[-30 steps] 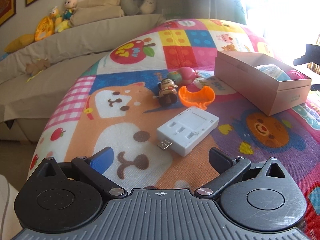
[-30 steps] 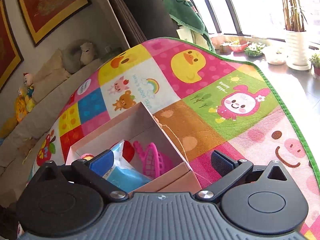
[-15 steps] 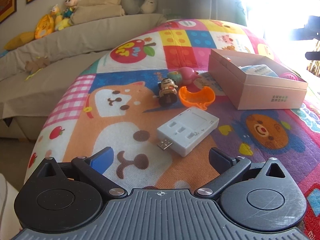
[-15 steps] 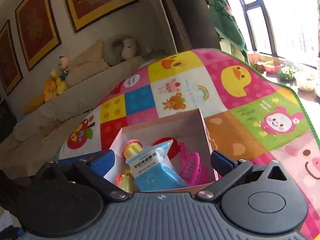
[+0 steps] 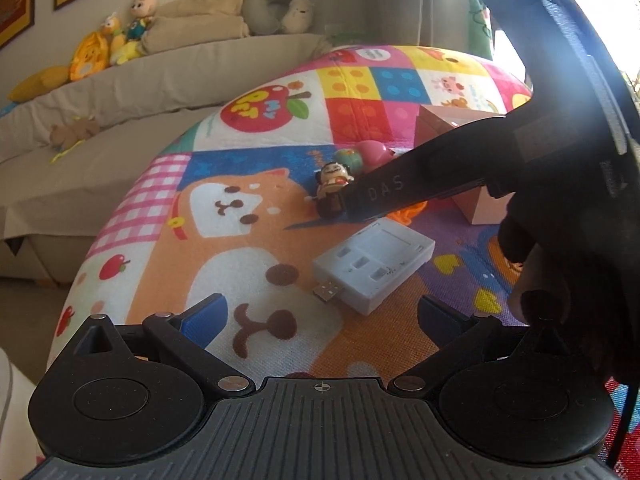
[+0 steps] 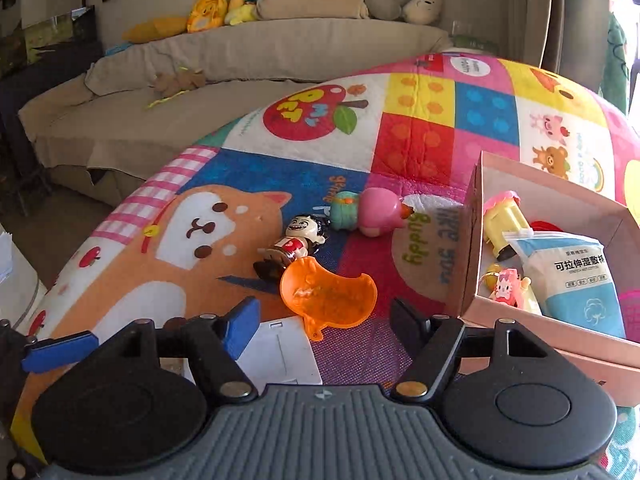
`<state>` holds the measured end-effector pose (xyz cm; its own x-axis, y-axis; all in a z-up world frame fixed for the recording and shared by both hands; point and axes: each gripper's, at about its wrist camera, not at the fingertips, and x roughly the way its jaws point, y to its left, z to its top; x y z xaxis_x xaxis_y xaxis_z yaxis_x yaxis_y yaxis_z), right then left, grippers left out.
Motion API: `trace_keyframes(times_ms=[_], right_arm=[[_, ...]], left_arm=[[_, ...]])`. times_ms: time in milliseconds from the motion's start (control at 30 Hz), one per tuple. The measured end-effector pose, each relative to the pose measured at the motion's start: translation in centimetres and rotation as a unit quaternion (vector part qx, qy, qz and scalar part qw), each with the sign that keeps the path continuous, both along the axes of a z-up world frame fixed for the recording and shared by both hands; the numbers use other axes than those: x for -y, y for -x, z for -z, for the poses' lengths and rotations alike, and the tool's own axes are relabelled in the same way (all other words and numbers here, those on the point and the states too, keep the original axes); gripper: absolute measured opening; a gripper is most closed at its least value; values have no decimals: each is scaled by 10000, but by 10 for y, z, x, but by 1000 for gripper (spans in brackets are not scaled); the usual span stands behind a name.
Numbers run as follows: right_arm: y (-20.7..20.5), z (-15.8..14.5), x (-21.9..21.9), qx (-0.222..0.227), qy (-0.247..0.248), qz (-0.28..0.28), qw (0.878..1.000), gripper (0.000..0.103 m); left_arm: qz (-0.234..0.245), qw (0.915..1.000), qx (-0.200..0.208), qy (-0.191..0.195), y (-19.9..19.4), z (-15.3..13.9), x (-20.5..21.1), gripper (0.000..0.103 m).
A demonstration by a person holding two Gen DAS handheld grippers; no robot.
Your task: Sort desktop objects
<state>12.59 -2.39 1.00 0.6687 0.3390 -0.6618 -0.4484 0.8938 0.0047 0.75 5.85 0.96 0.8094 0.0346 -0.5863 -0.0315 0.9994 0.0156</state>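
Right hand-held gripper [image 6: 324, 320] hangs over the play mat [image 6: 420, 132] with its jaws apart and nothing pinched; they've just been narrowing. An orange scoop-shaped toy [image 6: 328, 292] lies right ahead between the fingertips, handle nub pointing back at the camera. Just past it a little grinning figurine [image 6: 296, 244] lies on its side, long axis running up-right, head away. A white USB hub [image 5: 374, 264] sits nearer in, plug poking toward the left hand-held gripper [image 5: 322, 316], which is spread wide and empty. The cardboard box [image 6: 468, 240] stands to the right, its near wall close to the orange toy. Plenty of bare mat on the left, up to the edge.
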Motion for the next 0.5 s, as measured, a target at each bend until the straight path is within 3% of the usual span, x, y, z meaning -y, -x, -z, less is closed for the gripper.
trace_keyframes(times_ms=[133,200,233,500], right_arm=[[-10,6,-9,41,95,-103,9999,73],[-10,8,-12,86,234,-131,9996,59],[-9,6,-10,59,226,-146,9996,59],[43,-24,68,248,-163,72,9995,59]], left_arm=[[-17,9998,-68,171,-2,1,-5,103],[-36,9998,-73,188,-2,1,-5,103],[-34,9998,-71,172,-2,1,-5,103],[-60,9998,-147,-87,-4,1,3,103]])
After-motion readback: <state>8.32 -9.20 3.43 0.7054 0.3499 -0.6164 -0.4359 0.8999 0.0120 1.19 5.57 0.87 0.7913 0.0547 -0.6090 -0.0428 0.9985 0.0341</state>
